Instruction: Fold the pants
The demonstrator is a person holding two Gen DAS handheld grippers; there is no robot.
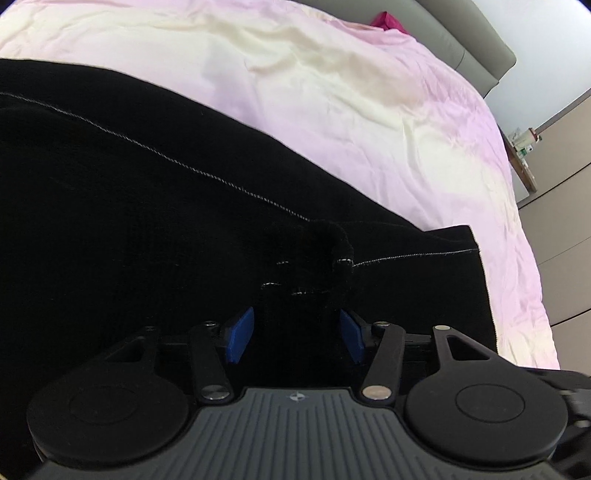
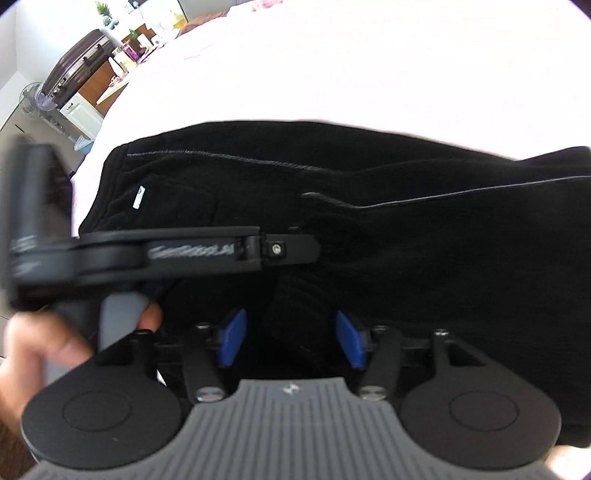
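The black pants (image 1: 147,221) with thin grey stitching lie spread on a pink bed sheet (image 1: 351,92). In the left wrist view my left gripper (image 1: 297,291) stands close over the fabric with its blue pads (image 1: 240,334) apart and a bunched ridge of cloth rising between them. In the right wrist view the pants (image 2: 424,240) show a small white label near the waistband. My right gripper (image 2: 291,306) has its blue pads (image 2: 232,338) apart, with a fold of cloth between them. The left gripper (image 2: 291,250) reaches in from the left, held by a hand.
A grey headboard (image 1: 461,33) and a magenta item (image 1: 388,18) are at the bed's far end. A side shelf (image 1: 522,162) stands to the right. In the right wrist view a suitcase (image 2: 77,62) and cluttered furniture stand beyond the bed's left edge.
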